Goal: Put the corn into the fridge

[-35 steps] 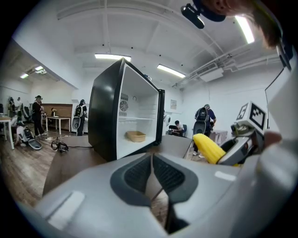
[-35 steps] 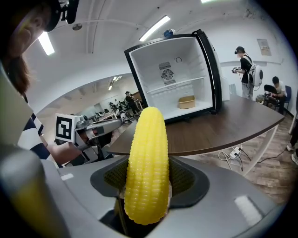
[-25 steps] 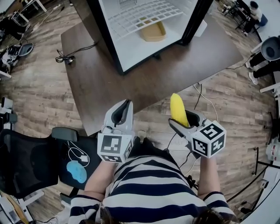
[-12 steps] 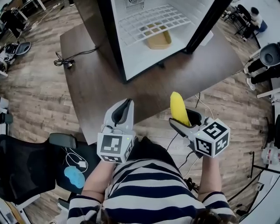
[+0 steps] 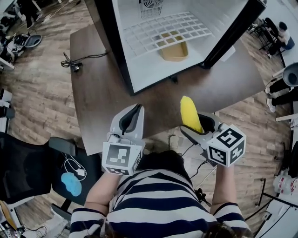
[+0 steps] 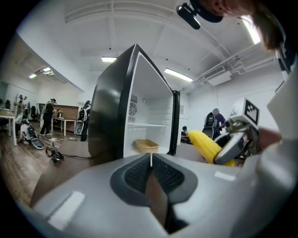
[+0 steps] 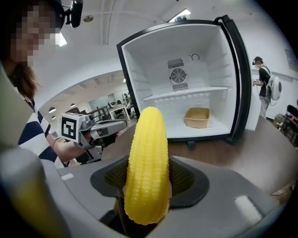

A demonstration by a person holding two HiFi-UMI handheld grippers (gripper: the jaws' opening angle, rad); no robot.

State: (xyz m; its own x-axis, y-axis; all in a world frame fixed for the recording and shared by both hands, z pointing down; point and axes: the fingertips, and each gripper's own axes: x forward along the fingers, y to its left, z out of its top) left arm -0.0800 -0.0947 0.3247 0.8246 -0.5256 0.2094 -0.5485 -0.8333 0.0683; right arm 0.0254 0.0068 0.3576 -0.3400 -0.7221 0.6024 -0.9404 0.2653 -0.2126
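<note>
Right gripper [image 7: 148, 188], grey with a marker cube, is clamped on the yellow corn cob [image 7: 145, 153]. The cob stands upright between its pads, tip toward the open black-and-white fridge [image 5: 111, 42]. Left gripper [image 6: 151, 173] has its jaws pressed together with nothing between them. Both hang near the front edge of the dark brown wooden table [image 5: 100, 102], well short of the fridge. Compared with a second ago, the grippers sit much as before. The fridge fills more of the head view, and its fan grille [image 5: 151, 3] shows more fully above the white wire shelf [image 5: 158, 30] and tan tray [image 5: 174, 50].
</note>
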